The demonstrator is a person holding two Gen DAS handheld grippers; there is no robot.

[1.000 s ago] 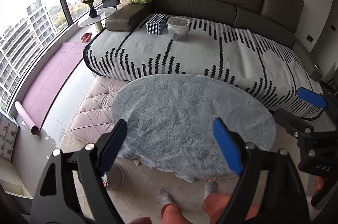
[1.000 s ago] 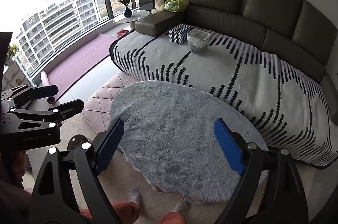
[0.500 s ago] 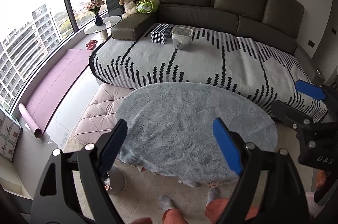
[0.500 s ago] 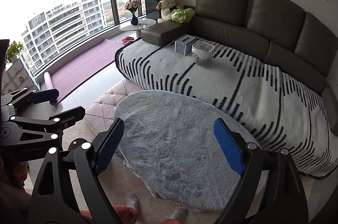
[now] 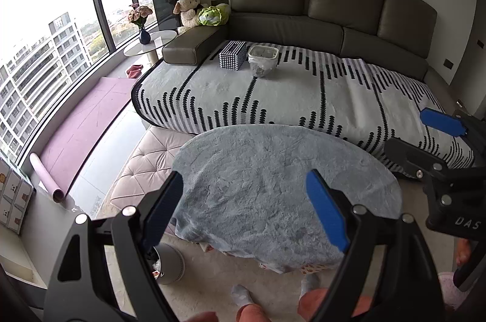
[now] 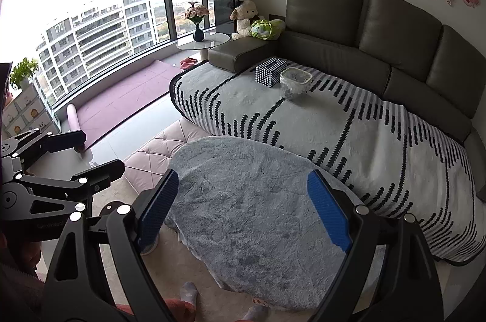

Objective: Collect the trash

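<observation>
While both the left gripper [image 5: 244,206] and right gripper [image 6: 243,206] are hanging released, the far lined bin [image 6: 295,82] is sitting on the sofa. Its bag is looking light and flimsy, so pinching the rim seems best.

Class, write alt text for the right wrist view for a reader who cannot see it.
The open right gripper hangs empty above a grey fluffy cover. Beyond lies a sofa with a striped blanket, a small lined bin on it.
</observation>
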